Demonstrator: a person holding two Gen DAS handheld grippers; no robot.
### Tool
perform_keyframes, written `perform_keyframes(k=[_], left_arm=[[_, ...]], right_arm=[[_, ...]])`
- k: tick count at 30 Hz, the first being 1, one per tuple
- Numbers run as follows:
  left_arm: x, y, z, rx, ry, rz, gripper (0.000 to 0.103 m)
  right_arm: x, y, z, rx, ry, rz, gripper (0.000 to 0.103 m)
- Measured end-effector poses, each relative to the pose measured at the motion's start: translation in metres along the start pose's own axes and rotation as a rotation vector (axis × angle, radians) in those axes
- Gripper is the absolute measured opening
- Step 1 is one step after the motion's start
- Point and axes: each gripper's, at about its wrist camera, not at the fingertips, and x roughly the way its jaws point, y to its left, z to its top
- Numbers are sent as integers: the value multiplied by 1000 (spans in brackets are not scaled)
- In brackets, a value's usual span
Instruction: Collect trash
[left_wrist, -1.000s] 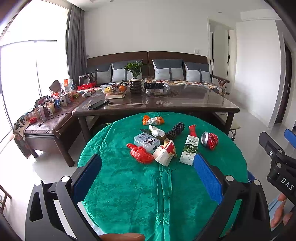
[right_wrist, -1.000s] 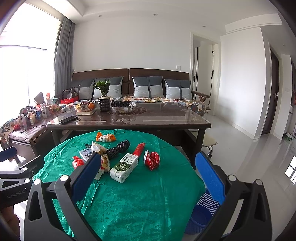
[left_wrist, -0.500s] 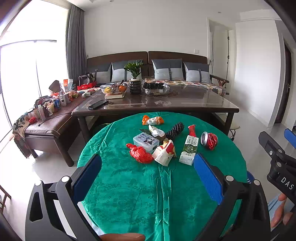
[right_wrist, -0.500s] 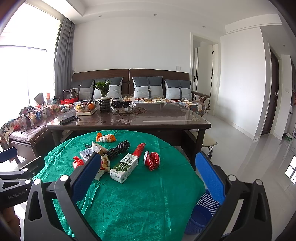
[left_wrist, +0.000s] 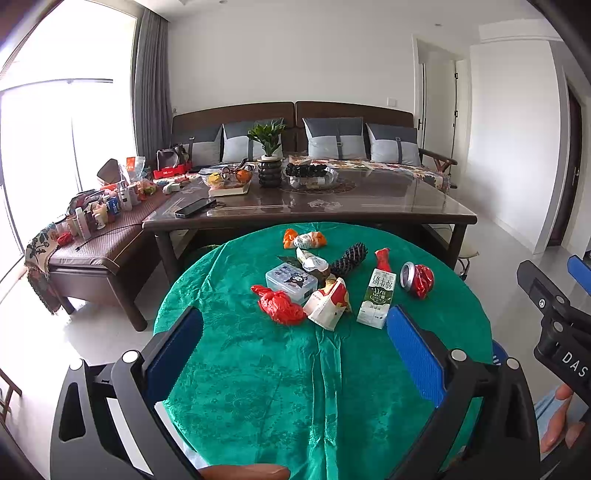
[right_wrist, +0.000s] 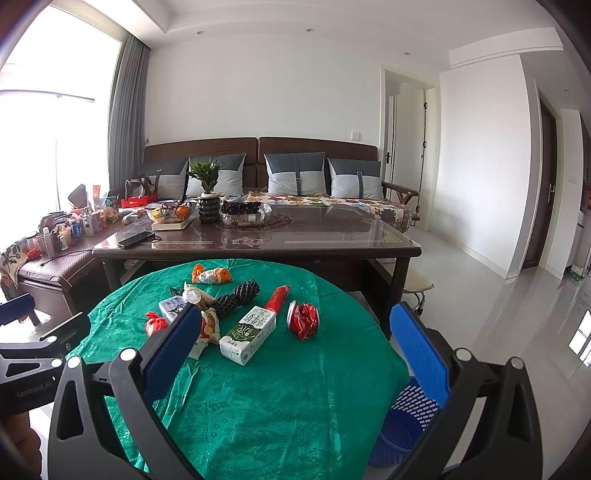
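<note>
My left gripper (left_wrist: 293, 349) and right gripper (right_wrist: 295, 345) hover with jaws wide, holding nothing, above the round green-clothed bench (left_wrist: 332, 387). The green-and-white milk carton (right_wrist: 248, 334), crushed red can (right_wrist: 303, 319) and wrappers lie mid-bench; the blue plastic basket (right_wrist: 402, 424) stands beside it.

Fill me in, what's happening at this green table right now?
A person holds a hand-held gripper in each hand over the round table, and nothing has been picked up yet. The left hand-held gripper and right hand-held gripper are both open and empty. The trash sits in a cluster: milk carton, crushed can, red bag, snack wrappers. A blue basket waits on the floor beside the table.
</note>
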Motion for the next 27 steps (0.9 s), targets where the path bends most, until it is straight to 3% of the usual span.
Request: perform_keyframes(k=[27], left_arm=[[0,-4,-2,0,10,-7,99]], right_arm=[[0,-2,1,1,5,0,99]])
